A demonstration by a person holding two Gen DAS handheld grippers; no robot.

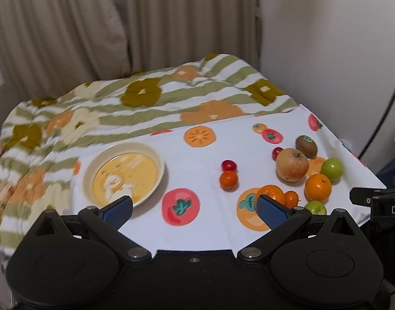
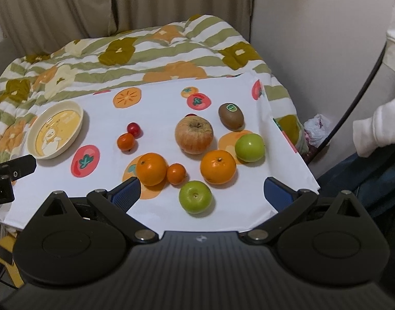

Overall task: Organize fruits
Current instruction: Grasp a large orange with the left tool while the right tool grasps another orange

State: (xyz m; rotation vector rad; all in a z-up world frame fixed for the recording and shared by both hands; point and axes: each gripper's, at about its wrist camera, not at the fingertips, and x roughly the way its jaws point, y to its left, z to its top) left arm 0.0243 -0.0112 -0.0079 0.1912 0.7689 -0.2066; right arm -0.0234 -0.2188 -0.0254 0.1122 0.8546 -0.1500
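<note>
A cream plate (image 2: 80,124) with a yellow duck picture sits at the left of a white fruit-print cloth (image 2: 158,118); it also shows in the left wrist view (image 1: 158,160). Loose fruit lies to the right: a large apple (image 2: 194,135), a kiwi (image 2: 231,116), two oranges (image 2: 218,166) (image 2: 151,168), two green apples (image 2: 195,196) (image 2: 250,146), small orange fruits (image 2: 176,173) (image 2: 125,141) and a red cherry tomato (image 2: 134,129). My left gripper (image 1: 195,208) is open and empty above the cloth's near edge. My right gripper (image 2: 201,191) is open and empty, just short of the near green apple.
The cloth lies on a striped floral quilt (image 2: 135,49) that rises behind it. Curtains (image 2: 120,0) and a white wall (image 2: 313,25) stand at the back. A person's white sleeve (image 2: 378,129) is at the right. A black cable (image 2: 362,87) hangs there.
</note>
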